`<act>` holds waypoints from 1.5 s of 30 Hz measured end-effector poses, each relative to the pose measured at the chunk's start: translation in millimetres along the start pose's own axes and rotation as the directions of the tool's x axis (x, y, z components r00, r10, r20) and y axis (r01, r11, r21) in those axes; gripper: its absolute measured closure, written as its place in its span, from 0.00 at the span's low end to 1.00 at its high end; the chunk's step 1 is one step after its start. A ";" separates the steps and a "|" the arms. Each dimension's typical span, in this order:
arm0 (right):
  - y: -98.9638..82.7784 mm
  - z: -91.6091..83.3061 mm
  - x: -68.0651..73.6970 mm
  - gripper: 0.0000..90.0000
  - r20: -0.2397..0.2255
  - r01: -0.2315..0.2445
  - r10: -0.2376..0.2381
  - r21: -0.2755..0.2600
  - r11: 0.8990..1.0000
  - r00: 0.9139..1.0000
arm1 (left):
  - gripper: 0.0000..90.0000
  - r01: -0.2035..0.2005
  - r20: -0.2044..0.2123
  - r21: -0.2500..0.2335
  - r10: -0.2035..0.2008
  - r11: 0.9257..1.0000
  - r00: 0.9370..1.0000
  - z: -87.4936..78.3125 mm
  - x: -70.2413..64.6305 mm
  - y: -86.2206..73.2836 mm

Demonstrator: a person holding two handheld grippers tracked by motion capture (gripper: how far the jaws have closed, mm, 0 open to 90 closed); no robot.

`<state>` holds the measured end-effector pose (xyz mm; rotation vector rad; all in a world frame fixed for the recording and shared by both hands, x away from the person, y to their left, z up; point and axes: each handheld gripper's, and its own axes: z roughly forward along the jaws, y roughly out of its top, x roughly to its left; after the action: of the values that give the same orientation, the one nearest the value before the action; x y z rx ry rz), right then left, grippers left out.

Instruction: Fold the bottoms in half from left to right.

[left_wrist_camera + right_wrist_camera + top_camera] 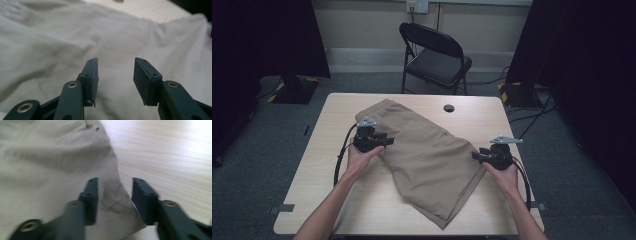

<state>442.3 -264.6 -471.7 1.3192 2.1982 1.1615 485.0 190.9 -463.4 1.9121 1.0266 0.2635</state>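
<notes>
A pair of tan shorts [427, 155] lies spread at a slant across the light wooden table [337, 165]. My left gripper [387, 141] sits at the shorts' left edge and points right over the cloth. In the left gripper view its jaws [116, 61] stand open just above the wrinkled fabric [62, 37], with nothing pinched. My right gripper [476, 156] is at the shorts' right edge, pointing left. In the right gripper view its jaws [113, 181] are open, and a corner of the shorts [50, 157] lies between them without the pads pressing on it.
A black folding chair [437, 52] stands behind the table. A small round hole [449, 108] sits near the table's far edge. Dark curtains and stands flank both sides. Bare tabletop [170, 152] shows to the right of the shorts.
</notes>
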 end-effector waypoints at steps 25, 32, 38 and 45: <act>-20.1 -57.2 45.9 0.79 -0.020 0.096 -0.098 -0.058 0.994 0.995 | 0.61 -0.053 -0.020 0.109 0.056 0.993 0.998 26.9 -13.5 -19.4; -38.4 -44.9 107.8 0.91 -0.297 0.252 -0.239 0.007 0.968 0.924 | 0.65 -0.015 -0.063 0.045 0.018 0.999 0.998 36.0 -11.4 -24.6; -41.2 -25.7 129.6 0.86 -0.351 0.312 -0.278 0.044 0.949 0.894 | 0.64 -0.037 -0.108 0.050 0.042 0.998 0.993 48.6 -2.3 -12.4; -23.4 -0.5 118.7 0.76 -0.252 0.285 -0.270 0.024 0.958 0.929 | 0.62 0.001 -0.097 0.064 0.005 0.998 0.995 34.4 -2.4 -6.9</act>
<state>366.8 -170.2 -474.7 0.8812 2.5135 1.2090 498.5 169.2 -487.5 1.9744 1.1093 0.3312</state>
